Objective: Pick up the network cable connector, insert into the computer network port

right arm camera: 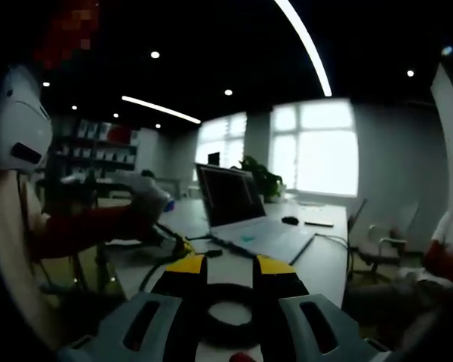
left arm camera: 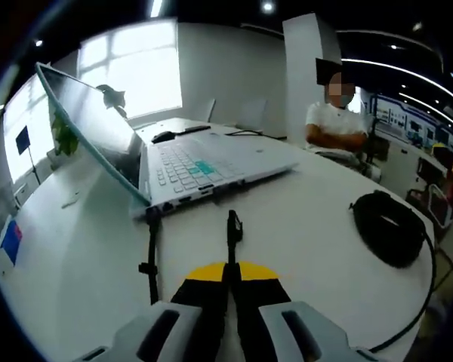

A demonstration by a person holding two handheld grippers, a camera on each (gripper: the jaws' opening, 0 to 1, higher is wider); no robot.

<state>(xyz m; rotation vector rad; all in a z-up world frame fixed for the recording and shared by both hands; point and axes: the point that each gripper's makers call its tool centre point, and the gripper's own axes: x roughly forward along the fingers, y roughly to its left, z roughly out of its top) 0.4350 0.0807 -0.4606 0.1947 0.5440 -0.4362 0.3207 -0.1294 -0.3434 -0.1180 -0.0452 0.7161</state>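
Left hand-held gripper (left arm camera: 231, 226) pinches the cable connector (left arm camera: 232, 223) near the laptop (left arm camera: 211, 162) edge — right hand-held gripper (right arm camera: 229, 265) gapes empty.

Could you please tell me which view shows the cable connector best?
The left gripper view: the cable connector stands pinched in the left gripper, near the laptop. In the right gripper view it is too small to make out.

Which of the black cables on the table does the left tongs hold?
The one pinched upright between the closed left tongs, its connector aimed at the laptop. The cable beside it already meets the laptop's side; the coiled bundle lies apart.
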